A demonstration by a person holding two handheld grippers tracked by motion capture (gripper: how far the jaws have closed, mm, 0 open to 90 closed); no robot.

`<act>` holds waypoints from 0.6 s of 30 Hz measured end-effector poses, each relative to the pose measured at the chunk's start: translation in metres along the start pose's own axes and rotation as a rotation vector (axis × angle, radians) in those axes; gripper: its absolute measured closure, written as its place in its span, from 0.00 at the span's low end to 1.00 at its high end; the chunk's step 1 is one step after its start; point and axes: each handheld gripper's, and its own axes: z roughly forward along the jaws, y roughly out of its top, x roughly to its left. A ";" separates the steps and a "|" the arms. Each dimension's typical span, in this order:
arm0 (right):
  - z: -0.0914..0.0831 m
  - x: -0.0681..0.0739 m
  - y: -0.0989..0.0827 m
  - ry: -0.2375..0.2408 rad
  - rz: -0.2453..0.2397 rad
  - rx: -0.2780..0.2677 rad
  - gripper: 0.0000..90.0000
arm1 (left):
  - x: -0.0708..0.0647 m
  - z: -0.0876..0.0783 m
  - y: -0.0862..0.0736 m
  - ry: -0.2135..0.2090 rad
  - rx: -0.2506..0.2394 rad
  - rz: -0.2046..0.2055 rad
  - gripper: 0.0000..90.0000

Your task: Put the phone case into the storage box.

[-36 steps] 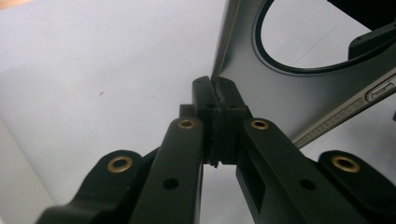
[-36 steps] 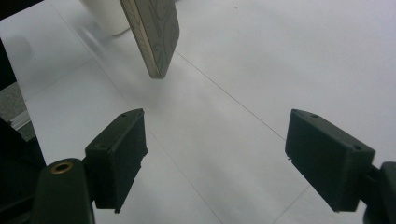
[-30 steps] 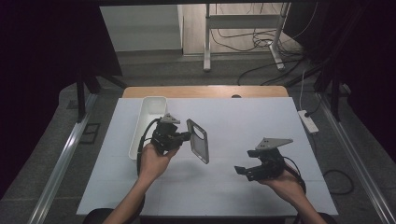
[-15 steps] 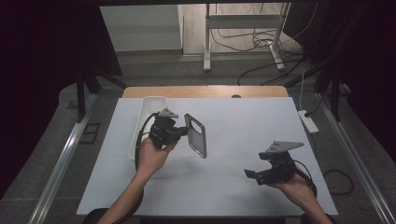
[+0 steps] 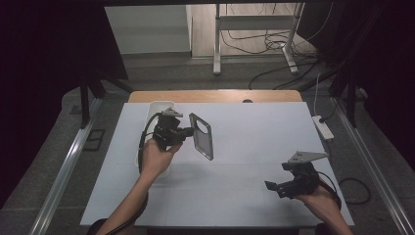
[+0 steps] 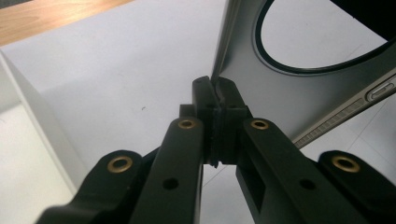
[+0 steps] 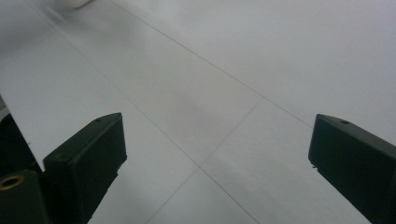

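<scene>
Table (image 5: 254, 147): rectangular, covered in a pale grey-white sheet with faint seam lines; a strip of bare wood (image 5: 215, 96) shows along the far edge
Floor (image 5: 161, 73): grey, speckled, carpet-like
Rails (image 5: 63, 181): metal, one running along each side of the table
Stand (image 5: 254, 34): white metal frame beyond the table, legs on the floor
Cables (image 5: 274, 54): dark, loose tangle on the floor around the stand
Power strip (image 5: 323, 126): white, on the floor by the table's right far corner
Wall panel (image 5: 147, 29): pale, at the far side
Light: table brightly lit; surroundings left and right in deep shadow
</scene>
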 end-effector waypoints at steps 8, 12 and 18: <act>-0.009 -0.007 -0.010 -0.033 0.030 -0.008 0.01 | 0.009 -0.009 0.009 0.030 -0.003 -0.007 0.99; -0.012 -0.008 -0.013 -0.042 0.036 -0.009 0.01 | 0.013 -0.013 0.013 0.036 -0.007 -0.022 0.99; -0.017 -0.012 -0.020 -0.065 0.058 -0.011 0.00 | 0.024 -0.020 0.017 0.055 -0.010 -0.039 0.99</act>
